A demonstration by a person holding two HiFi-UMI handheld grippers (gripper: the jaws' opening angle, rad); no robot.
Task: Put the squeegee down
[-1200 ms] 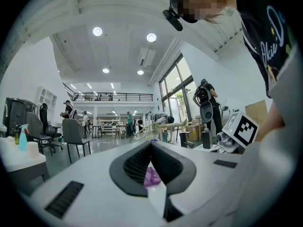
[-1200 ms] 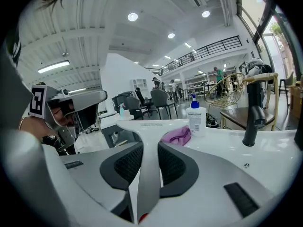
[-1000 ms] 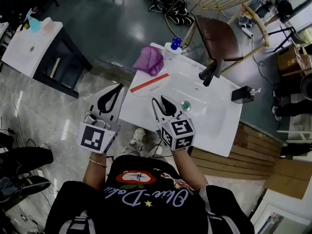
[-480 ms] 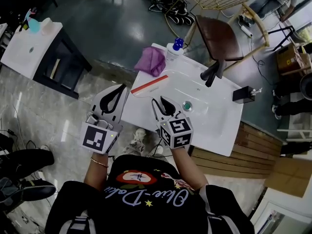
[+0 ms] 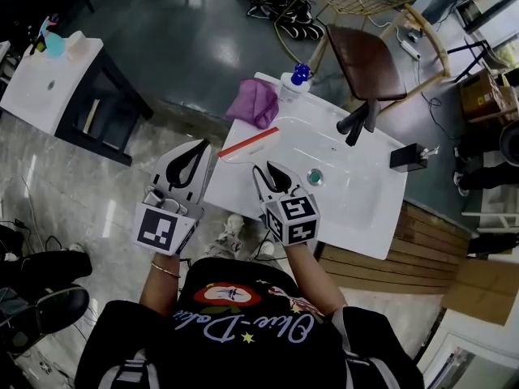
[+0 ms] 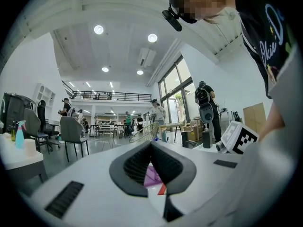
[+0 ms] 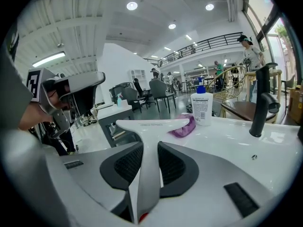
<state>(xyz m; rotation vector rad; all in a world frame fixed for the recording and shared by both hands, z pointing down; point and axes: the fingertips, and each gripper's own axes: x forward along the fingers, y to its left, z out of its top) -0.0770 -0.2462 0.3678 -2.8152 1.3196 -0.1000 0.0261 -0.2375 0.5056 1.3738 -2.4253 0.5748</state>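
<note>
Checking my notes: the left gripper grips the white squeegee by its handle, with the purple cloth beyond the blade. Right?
No: the right gripper grips the white squeegee by its handle, as the right gripper view shows. The purple cloth does lie beyond the blade.

overhead, two jaw-level views sharing squeegee (image 5: 250,142)

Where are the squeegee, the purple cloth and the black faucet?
squeegee (image 7: 151,125), right gripper view, on its white blade head.
purple cloth (image 5: 255,102), head view, middle of the bundle.
black faucet (image 5: 355,122), head view, on its spout.
</note>
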